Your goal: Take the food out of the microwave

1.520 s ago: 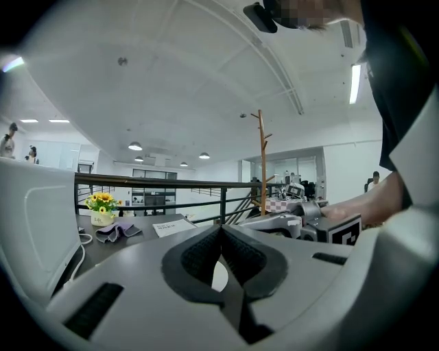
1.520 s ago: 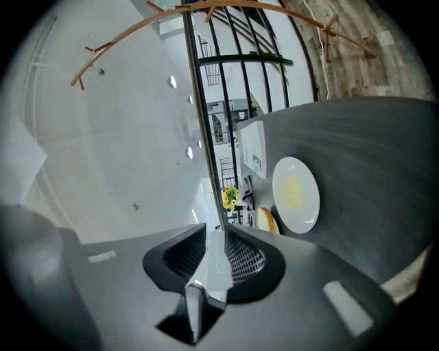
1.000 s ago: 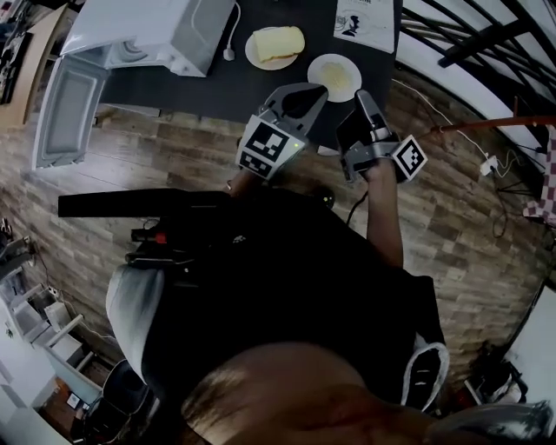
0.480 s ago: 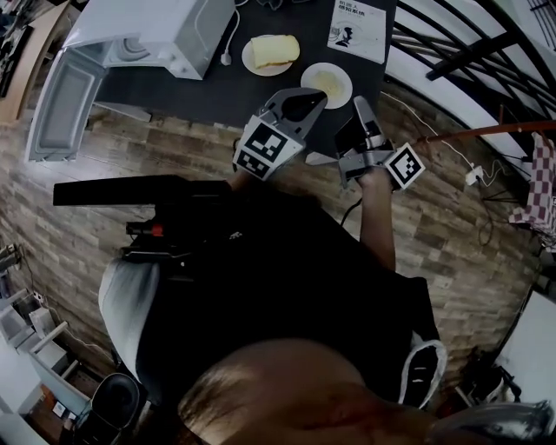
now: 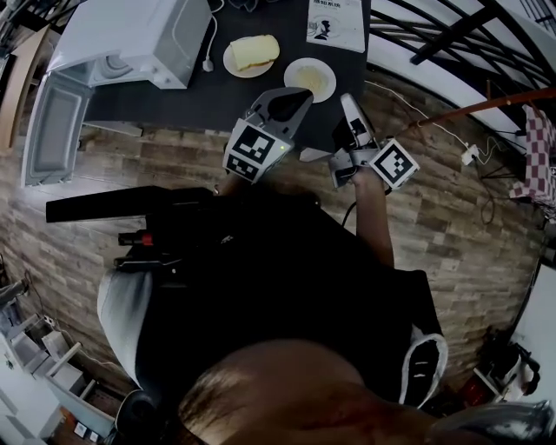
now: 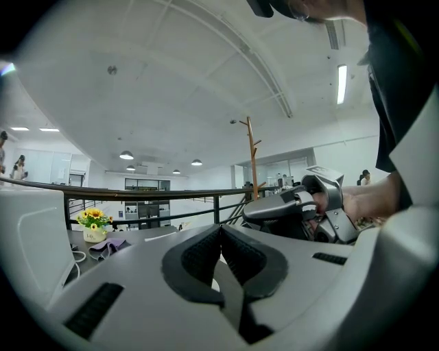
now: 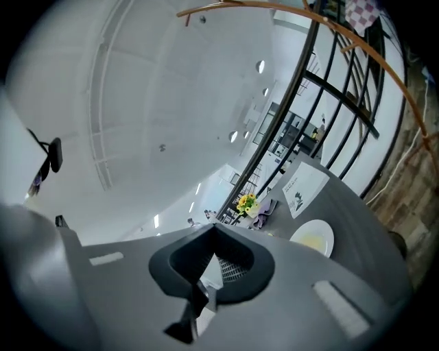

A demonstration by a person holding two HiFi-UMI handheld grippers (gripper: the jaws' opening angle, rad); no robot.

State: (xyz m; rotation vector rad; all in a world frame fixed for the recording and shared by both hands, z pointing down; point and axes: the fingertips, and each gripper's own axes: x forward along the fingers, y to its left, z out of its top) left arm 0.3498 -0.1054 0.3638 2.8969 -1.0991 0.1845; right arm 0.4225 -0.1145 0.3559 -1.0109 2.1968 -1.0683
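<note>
Food (image 5: 253, 50), a pale slab, lies on a plate (image 5: 231, 63) on the table (image 5: 174, 100), outside the microwave (image 5: 130, 35), whose door (image 5: 48, 130) hangs open. A second plate (image 5: 328, 69) with a yellowish smear sits just beside it, near a printed sheet (image 5: 337, 22). The left gripper (image 5: 291, 97) is at the table's near edge, jaws together on nothing. The right gripper (image 5: 347, 102) is beside it, jaws also closed and empty.
</note>
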